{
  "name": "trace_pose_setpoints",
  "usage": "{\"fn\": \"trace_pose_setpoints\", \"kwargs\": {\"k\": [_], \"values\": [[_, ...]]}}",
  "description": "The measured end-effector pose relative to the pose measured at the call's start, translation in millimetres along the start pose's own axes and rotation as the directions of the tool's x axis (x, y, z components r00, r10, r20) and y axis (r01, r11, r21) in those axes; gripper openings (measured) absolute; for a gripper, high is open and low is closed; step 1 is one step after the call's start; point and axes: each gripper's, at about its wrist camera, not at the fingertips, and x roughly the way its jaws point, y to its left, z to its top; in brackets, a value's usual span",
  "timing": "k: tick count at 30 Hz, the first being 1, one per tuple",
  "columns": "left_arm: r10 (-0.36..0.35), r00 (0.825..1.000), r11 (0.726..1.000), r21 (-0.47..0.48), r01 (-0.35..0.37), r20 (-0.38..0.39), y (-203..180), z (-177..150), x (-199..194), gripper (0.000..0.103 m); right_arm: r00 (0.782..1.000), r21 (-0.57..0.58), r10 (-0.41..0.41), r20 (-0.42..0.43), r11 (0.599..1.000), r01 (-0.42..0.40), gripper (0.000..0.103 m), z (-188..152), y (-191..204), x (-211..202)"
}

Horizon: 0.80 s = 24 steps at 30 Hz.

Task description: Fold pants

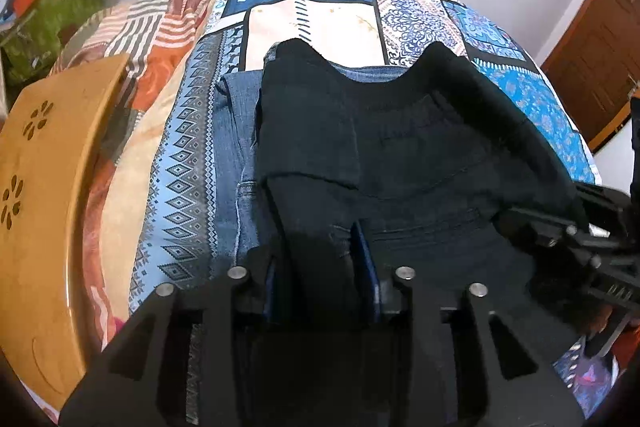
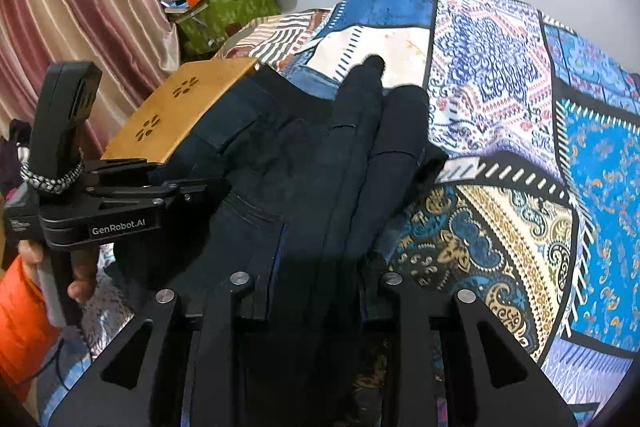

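A: What's biggest here?
B: The bed (image 1: 420, 23), under a patchwork cover of blue, cream and paisley panels.
A: And the pants (image 1: 400, 155)?
B: Black, soft and matte, folded into thick layers with an elastic ribbed waistband. They lie mid-bed, over blue jeans (image 1: 236, 131) of faded denim.
A: Anything beside them?
B: A flat wooden tray (image 1: 52, 187) with flower-shaped cutouts.
A: The claws?
B: The left gripper (image 1: 320, 259) has a fold of pants between its fingers; pressing or not, I cannot tell. The right gripper (image 2: 316, 279) likewise, its fingers buried in black cloth.
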Motion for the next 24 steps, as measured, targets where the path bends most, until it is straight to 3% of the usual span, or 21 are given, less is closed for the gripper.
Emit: {"fn": "trace_pose_setpoints", "kwargs": {"k": [3,6,10,14,19,24], "values": [[0.028,1.0,1.0,0.007,-0.028,0.007,3.6,-3.7,-7.1,0.042,0.999,-0.043,-0.033,-0.008,0.999,0.033,0.032,-5.9,0.2,-10.9],[0.101,0.995,0.994,0.034,-0.102,0.022,6.8,-11.2,-19.4,0.05,0.996,-0.087,-0.085,-0.02,0.993,0.083,0.032,-13.8,-3.0,-21.4],[0.179,0.984,0.983,0.028,-0.18,0.01,18.4,-21.5,-34.0,0.049,0.992,-0.102,-0.129,-0.012,0.987,0.128,0.033,-25.1,-7.9,-43.3],[0.193,0.981,0.981,0.003,-0.193,0.013,19.7,-31.7,-63.5,0.049,0.987,-0.085,-0.158,0.015,0.984,0.159,0.033,-26.6,-4.6,-76.1],[0.198,0.973,0.98,-0.004,-0.199,0.121,-3.2,-33.9,-136.1,0.049,0.98,-0.088,-0.154,0.129,0.982,0.166,0.033,-20.3,20.9,-138.5],[0.177,0.946,0.983,0.0,-0.184,0.272,-41.8,-40.6,-231.0,0.049,0.953,-0.1,-0.112,0.283,0.984,0.145,0.033,-20.3,63.2,-215.9]]}}
